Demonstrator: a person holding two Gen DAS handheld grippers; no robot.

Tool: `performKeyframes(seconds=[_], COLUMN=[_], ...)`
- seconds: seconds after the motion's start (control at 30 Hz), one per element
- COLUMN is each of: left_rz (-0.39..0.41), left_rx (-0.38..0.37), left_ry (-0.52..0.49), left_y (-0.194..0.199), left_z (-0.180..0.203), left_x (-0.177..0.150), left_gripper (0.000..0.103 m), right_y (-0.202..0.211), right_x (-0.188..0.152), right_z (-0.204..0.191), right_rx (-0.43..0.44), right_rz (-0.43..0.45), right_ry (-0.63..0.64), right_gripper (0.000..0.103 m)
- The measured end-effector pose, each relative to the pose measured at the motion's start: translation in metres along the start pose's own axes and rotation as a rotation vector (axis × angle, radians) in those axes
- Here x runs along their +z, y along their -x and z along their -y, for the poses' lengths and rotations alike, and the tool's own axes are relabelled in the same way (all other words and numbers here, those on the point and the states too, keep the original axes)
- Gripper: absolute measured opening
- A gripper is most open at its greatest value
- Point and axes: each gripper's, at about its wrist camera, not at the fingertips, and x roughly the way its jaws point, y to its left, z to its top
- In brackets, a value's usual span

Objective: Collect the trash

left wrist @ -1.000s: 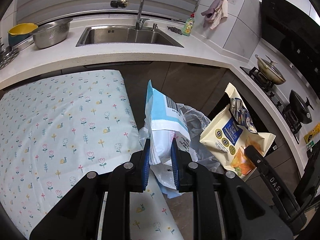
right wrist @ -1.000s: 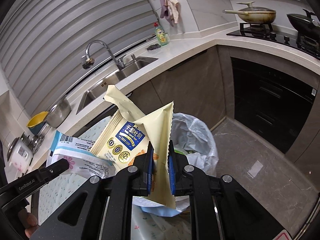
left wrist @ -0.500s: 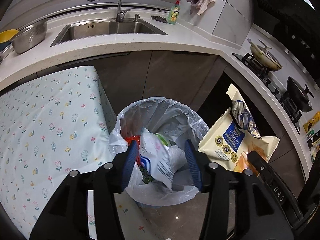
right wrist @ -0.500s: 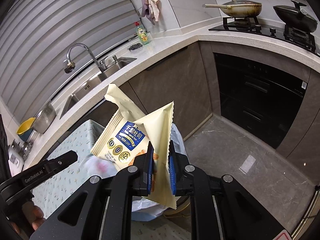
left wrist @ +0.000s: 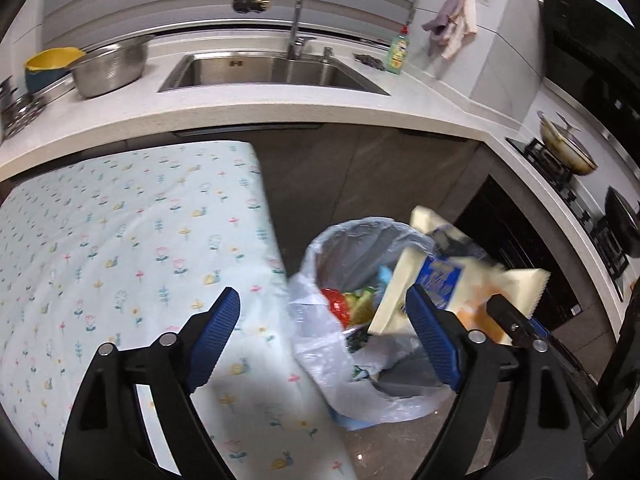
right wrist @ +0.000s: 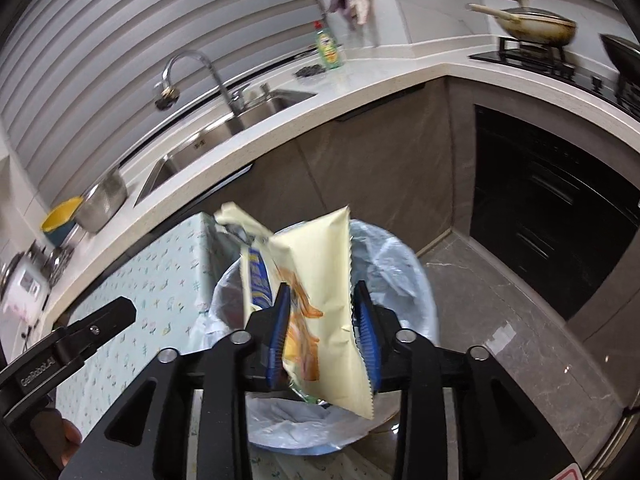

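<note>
The step in hand looks like the drop: the right gripper hangs over the lined trash bin with its jaws opening, and the cream snack bag stands between the blue pads, tilted and blurred, with a gap showing on the right-hand pad's side, so it seems to be slipping free rather than pinched. Its torn top points up and away from the jaws, its lower corner hangs below them over the bin mouth. The left gripper has its jaws wide and opening with nothing between them; ahead of them and a little to the right-hand pad's side sits the same bin, already holding red and green scraps under its clear liner, and beyond that pad the snack bag shows again. To the left-hand pad's side lies the tabletop in its flowered cloth, bare of litter in what these views show. The bag is light, glossy film, cream with a blue label and an orange picture, crumpled and serrated along one edge; I judge it will flutter as it falls. The next move calls for letting it clear the pads and land inside the liner, not on the rim.
</note>
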Motion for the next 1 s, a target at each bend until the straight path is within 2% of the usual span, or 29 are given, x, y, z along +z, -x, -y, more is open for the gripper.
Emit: performKeyframes(seconds=[0.03,0.27,0.6,0.87,1.0], left_rz=[0.002,-0.002,0.007,0.013,0.012], left_rx=[0.013,0.063,0.126,0.158,0.169], left_ry=[0.01,0.042,0.0,-0.026,-0.033], left_y=[0.0,0.004,0.023,0.051,0.063], left_z=[-0.006,-0.03,-0.029,-0.024,-0.023], left_x=[0.0,-0.004,-0.022,-0.04,-0.049], left_gripper=[0.086,0.087,0.089,0.094,0.095], right_y=[-0.003,0.003,0.046,0.08,0.094], right_x=[-0.001,-0.005,-0.014,-0.031,-0.039], right_z=[-0.005,-0.024,-0.037,-0.036,-0.034], right_rx=[-0.004,0.003,-0.069,-0.1,-0.108], right_rz=[-0.002,0.009,0.027,-0.016,-0.014], right_ry=[0.012,0.044,0.151,0.196,0.194], right_gripper=[0.051,0.061,0.083,0.086,0.096])
